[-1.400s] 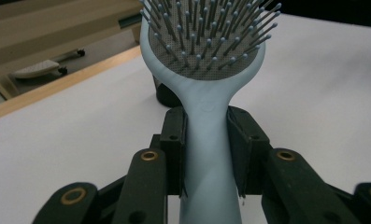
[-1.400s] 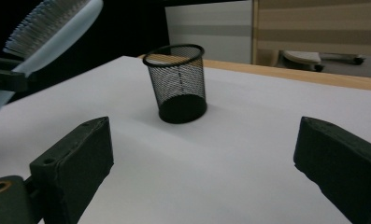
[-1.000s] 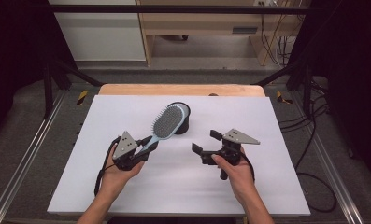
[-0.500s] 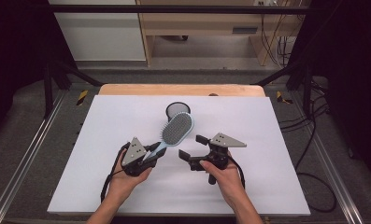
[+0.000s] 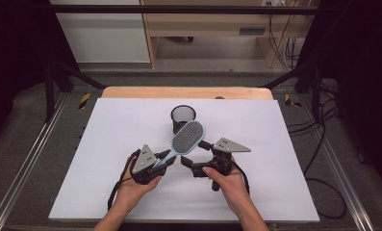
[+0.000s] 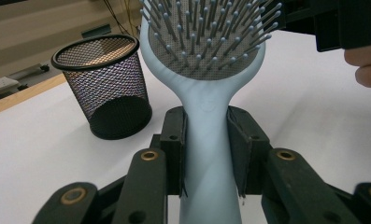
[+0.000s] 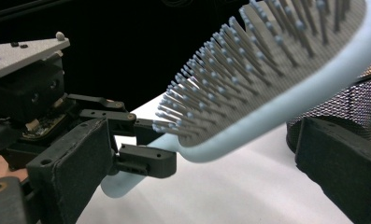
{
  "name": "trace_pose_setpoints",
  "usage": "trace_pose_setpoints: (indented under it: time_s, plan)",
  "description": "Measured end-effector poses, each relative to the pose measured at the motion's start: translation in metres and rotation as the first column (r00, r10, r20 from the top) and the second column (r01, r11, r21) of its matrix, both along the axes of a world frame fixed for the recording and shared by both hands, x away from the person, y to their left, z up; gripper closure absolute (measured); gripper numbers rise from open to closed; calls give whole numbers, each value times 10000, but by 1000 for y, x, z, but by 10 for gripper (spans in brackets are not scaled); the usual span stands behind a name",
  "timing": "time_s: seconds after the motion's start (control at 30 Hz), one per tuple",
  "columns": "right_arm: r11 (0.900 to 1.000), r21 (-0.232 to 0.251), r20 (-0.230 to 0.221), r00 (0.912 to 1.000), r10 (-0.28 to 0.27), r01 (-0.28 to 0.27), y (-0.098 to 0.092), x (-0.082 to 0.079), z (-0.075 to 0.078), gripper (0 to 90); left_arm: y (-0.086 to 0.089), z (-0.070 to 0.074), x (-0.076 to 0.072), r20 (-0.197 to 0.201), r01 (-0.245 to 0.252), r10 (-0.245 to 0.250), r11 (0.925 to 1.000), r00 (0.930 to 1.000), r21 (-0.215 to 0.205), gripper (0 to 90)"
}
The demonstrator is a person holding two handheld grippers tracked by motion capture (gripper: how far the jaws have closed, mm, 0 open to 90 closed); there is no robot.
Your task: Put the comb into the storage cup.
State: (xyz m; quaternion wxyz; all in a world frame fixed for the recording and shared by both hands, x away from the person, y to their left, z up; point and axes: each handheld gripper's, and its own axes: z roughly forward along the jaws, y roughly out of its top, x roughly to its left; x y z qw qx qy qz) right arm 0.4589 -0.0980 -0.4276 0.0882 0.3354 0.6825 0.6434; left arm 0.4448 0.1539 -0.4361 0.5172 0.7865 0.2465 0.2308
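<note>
A pale blue hairbrush (image 5: 187, 138) with a grey bristle pad is held off the white table. My left gripper (image 5: 164, 161) is shut on its handle (image 6: 206, 154), and both pads press the handle's sides in the left gripper view. The bristles face up and toward me. My right gripper (image 5: 194, 153) comes in from the right with its jaws wide open. The brush head (image 7: 267, 79) hangs between and above the pads (image 7: 80, 154), which stay apart from it. A black mesh cup (image 5: 183, 115) stands upright just behind the brush, also seen in the left gripper view (image 6: 103, 88).
The white table board (image 5: 107, 144) rests on a wooden top (image 5: 131, 92) with metal rails at both sides. Cables (image 5: 323, 159) lie on the floor to the right. The person's hands come in from the near edge.
Both hands have drawn in toward the middle of the table. The brush head has come nearer and to the right, away from the cup, and the right gripper's open jaws now flank it.
</note>
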Motion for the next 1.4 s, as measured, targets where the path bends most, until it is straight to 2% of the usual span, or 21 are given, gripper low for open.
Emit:
trace_pose_setpoints:
  time_s: [0.3, 0.47, 0.8, 1.03, 1.4]
  plan:
    - [9999, 104, -126, 9999, -50, 51, 1, 2, -1, 36, -6, -3, -1, 17, 112, -112, 9999, 9999, 86, 692]
    - [9998, 154, -345, 9993, -124, 129, 1, 4, -2, 33, -13, -4, -5, 172, 241, -246, 9993, 9996, 301, 692]
    - [9990, 387, -616, 9979, -192, 216, -1, 5, -2, 38, -16, -7, -6, 356, 221, -236, 9989, 9991, 414, 692]
    - [9980, 529, -753, 9967, -305, 345, -2, 7, -2, 66, -19, -8, -7, 339, 313, -331, 9982, 9989, 512, 692]
    - [9953, 812, -878, 9951, -461, 533, -2, 7, -2, 195, -19, -8, -8, 530, 209, -246, 9973, 9983, 703, 692]
